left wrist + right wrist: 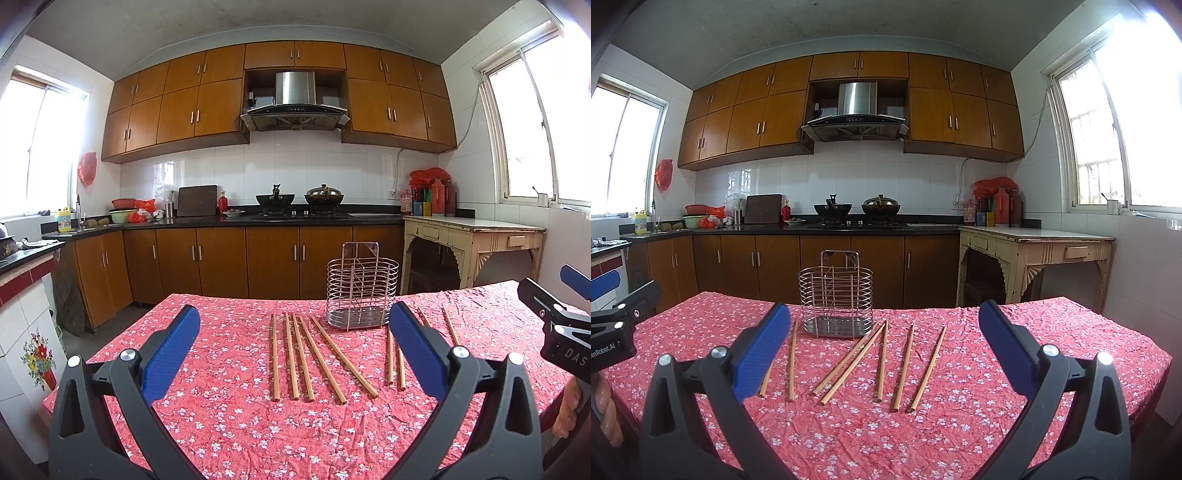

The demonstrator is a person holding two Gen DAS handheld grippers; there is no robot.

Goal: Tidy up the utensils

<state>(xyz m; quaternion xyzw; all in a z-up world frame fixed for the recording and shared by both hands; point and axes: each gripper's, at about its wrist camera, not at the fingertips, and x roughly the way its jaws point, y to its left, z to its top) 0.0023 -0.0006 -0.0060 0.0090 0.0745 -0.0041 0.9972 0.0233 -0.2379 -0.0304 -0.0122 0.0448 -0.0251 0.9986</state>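
Several wooden chopsticks (301, 356) lie side by side on the red flowered tablecloth (229, 424); they also show in the right wrist view (903, 367). An empty wire utensil holder (362, 291) stands upright behind them, also in the right wrist view (835, 301). My left gripper (295, 349) is open and empty, held above the near chopsticks. My right gripper (884, 349) is open and empty, above the chopsticks to the right. Each gripper shows at the edge of the other's view.
The table's far edge is just behind the holder. Beyond it are kitchen cabinets, a stove with two woks (299, 199), and a cream side table (1038, 243) on the right. A tiled counter (22, 266) stands at the left.
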